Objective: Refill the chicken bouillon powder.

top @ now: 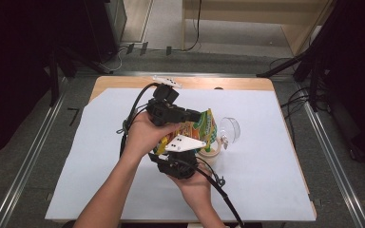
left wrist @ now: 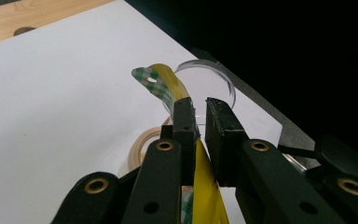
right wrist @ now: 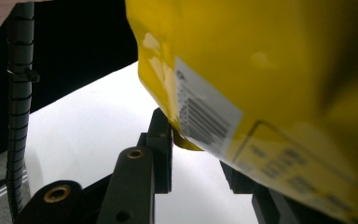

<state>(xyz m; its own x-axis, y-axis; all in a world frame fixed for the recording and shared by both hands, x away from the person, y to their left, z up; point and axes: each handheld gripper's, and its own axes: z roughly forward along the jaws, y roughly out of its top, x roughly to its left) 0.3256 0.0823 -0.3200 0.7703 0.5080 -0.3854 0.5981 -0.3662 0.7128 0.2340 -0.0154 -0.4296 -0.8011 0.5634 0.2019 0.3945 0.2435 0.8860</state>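
A glossy yellow bag (top: 200, 129) with a green-checked top edge is held up over the middle of the white sheet (top: 100, 180) that covers the wooden table (top: 123, 81), between the two grippers. The left gripper (top: 190, 115) comes at it from the far left and is clamped on the bag's thin crimped top; in the left gripper view the flat black pads (left wrist: 185, 122) pinch the yellow film, and the checked corner (left wrist: 151, 79), with a small punched hole, curls up beyond them. The right gripper (top: 183, 159) comes from the near side — its view shows the bag's smooth, shiny back with a white barcode label (right wrist: 207, 116), the lower edge sitting between the black jaws, which are closed on the bag. The high view gives what neither gripper view does: the printed orange-and-green front. Just right of the bag lie a round clear plastic lid (top: 230, 129) and, nearer, a roll of pale tape (top: 211, 151) — the left gripper view catches both behind the bag.
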